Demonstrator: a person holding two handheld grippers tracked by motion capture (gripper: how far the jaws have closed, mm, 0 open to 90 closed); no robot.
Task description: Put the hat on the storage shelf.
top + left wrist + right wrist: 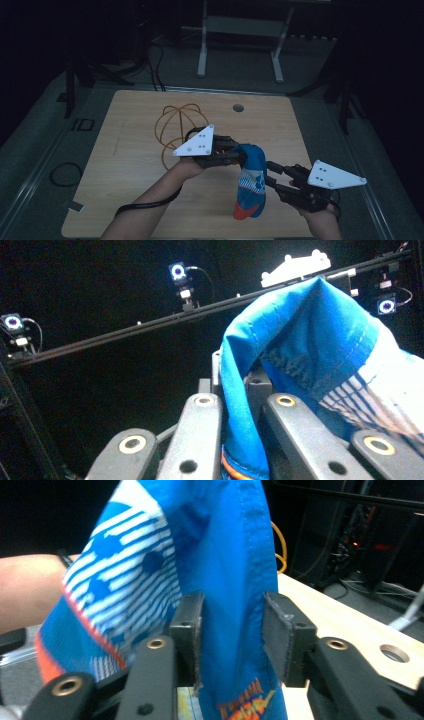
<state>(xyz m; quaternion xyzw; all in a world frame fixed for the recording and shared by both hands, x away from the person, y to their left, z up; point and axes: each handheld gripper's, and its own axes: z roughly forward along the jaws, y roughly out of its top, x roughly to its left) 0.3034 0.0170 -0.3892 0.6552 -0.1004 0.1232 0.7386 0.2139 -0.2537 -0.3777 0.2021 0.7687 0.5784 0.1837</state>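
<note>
A blue cloth [251, 185] with white stripes and an orange hem hangs above the front of the wooden table [125, 165]. My left gripper [241, 155] is shut on its top edge; in the left gripper view the blue cloth [310, 340] drapes over and between the jaws of my left gripper [240, 390]. My right gripper [270, 174] reaches in from the right at the cloth's middle. In the right gripper view, the right gripper [232, 630] stands open, its pads apart, and the cloth's [220, 555] blue edge hangs down through the gap.
An orange cable [175, 127] lies in loops on the table behind the left hand. A round hole [238, 107] sits near the table's far edge. A black cable ring [66, 174] lies on the floor at the left. White frame legs [240, 30] stand beyond the table.
</note>
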